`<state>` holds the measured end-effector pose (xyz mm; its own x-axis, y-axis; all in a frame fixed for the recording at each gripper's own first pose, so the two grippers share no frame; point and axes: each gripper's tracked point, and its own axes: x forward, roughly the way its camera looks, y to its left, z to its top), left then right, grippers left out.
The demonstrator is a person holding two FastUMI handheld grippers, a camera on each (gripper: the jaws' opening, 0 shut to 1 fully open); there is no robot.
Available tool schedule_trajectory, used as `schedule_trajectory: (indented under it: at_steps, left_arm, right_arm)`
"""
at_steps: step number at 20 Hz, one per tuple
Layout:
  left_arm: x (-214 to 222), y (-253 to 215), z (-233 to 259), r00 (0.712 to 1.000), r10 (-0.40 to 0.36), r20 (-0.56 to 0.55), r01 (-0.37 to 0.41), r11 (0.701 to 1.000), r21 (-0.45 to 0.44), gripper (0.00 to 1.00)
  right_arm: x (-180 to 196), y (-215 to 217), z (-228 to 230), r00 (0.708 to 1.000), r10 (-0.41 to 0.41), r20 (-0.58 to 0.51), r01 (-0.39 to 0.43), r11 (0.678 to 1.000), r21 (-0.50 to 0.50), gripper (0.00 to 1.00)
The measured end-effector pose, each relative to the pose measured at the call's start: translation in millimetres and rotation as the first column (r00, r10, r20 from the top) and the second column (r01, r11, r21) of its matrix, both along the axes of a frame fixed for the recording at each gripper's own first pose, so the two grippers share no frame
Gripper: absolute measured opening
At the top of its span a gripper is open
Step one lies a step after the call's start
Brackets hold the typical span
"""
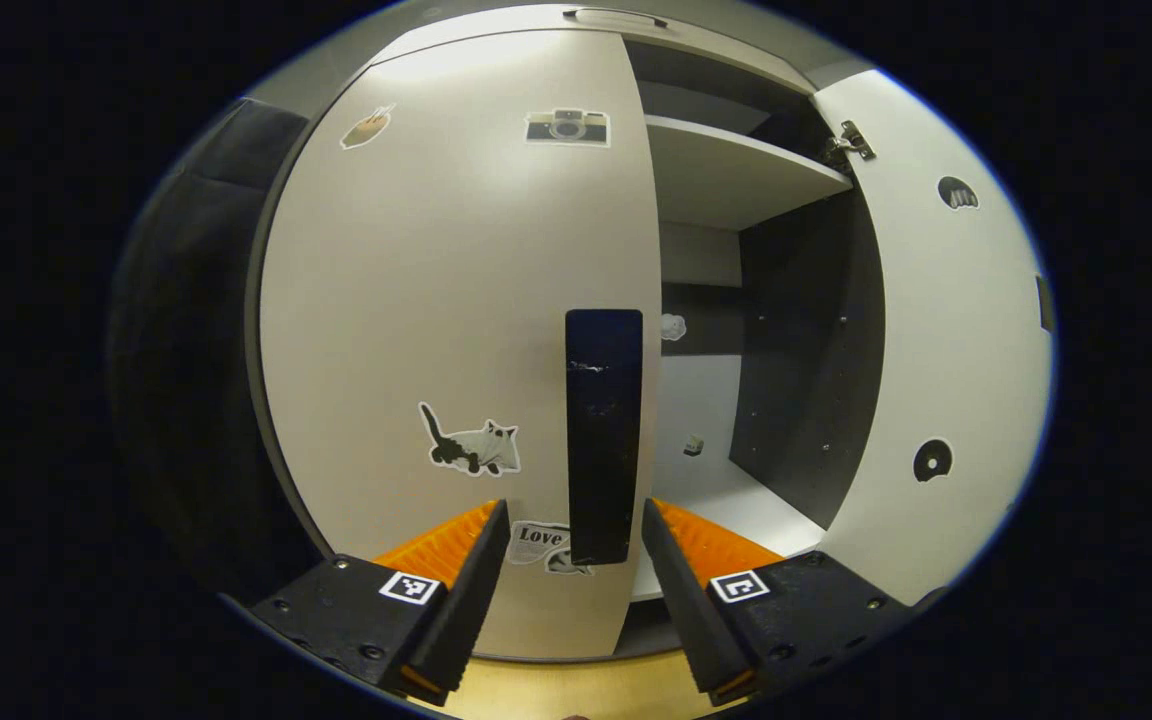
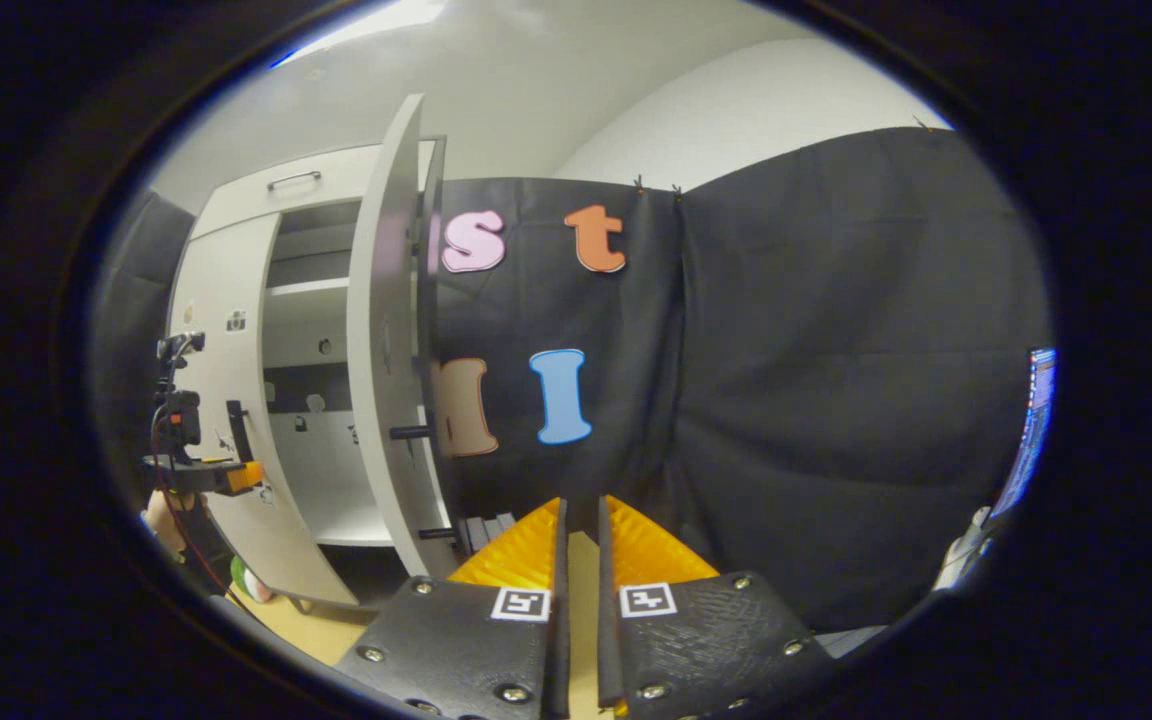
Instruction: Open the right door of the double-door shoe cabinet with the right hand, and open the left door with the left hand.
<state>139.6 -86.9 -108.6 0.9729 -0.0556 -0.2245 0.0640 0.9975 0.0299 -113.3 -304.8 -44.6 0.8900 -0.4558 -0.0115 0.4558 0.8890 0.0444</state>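
Black cloth wall (image 2: 836,380), lit screen edge (image 2: 1034,430), pale ceiling (image 2: 556,90), wooden floor (image 2: 306,625)

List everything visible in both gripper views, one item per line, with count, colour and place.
White double-door shoe cabinet: one, white outside, dark inner side wall, straight ahead.
Left door: one, white, closed, carrying stickers.
Black vertical handle: one, on the left door's right edge.
Right door: one, white, swung open.
Inner shelf: one, white, upper compartment.
Black cloth wall: one, right of the cabinet.
Wooden floor: tan, below.
Left gripper: one, open, fingers either side of the handle.
Right gripper: one, nearly closed, holding nothing.
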Motion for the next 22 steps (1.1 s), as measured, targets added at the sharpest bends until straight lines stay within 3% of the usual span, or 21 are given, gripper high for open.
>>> schedule_trajectory:
  at_steps: [5, 8, 9, 19, 22]
  left_arm:
    - [11.8, 2.1, -2.9, 0.999, 0.045, 0.013, -0.046, 0.999, 0.015, 0.72]
    - [11.3, -11.1, -3.9, 1.000, 0.006, 0.024, -0.006, 1.000, -0.022, 0.61]
    - [13.0, -11.3, -6.3, 1.000, 0.003, 0.015, -0.003, 1.000, -0.010, 0.36]
    - [1.2, -10.0, -6.8, 0.998, -0.066, -0.002, 0.066, 0.997, -0.045, 0.18]
    - [-2.0, -7.4, -5.8, 0.996, -0.088, 0.003, 0.088, 0.995, -0.044, 0.18]
  right_arm:
    - [-12.1, -5.7, -1.2, 0.999, -0.049, -0.013, 0.049, 0.999, 0.000, 0.11]
    - [-10.5, -4.0, -2.6, 0.999, -0.051, -0.016, 0.051, 0.999, 0.011, 0.11]
    - [-11.1, -2.3, -3.0, 0.999, -0.050, -0.019, 0.051, 0.999, 0.012, 0.11]
    - [7.5, 13.8, 3.0, 0.999, 0.021, -0.030, -0.021, 1.000, 0.004, 0.11]
    - [12.3, 24.9, 2.3, 0.998, 0.057, -0.032, -0.057, 0.998, 0.009, 0.11]
